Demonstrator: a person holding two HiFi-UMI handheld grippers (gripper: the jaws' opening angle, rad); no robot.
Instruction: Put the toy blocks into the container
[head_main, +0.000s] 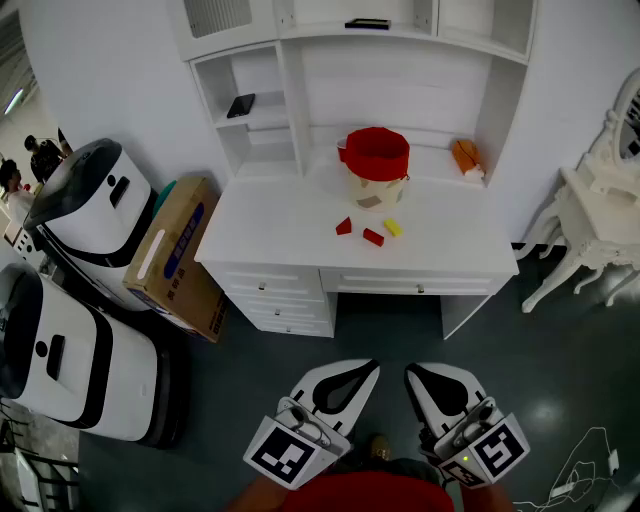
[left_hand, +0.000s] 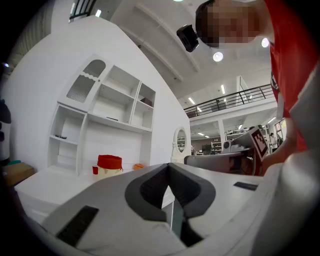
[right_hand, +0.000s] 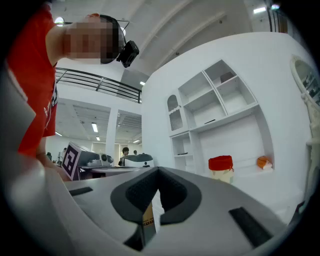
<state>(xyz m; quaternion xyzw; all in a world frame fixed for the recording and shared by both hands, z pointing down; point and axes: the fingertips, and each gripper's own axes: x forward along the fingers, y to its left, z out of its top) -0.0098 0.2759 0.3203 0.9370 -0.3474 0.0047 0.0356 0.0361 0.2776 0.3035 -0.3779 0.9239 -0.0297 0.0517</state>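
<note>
Jaws together: left gripper (head_main: 372, 366), right gripper (head_main: 410, 370); container (head_main: 376, 193) contents unclear.

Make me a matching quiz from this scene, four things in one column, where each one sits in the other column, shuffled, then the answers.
1. yellow block
2. cardboard box
3. red-lined container
4. black flat item

A. in a shelf cubby
B. on the desk, in front of the red-lined container
C. on the floor, left of the desk
D. at the back of the desk

Pairs: 1-B, 2-C, 3-D, 4-A
</note>
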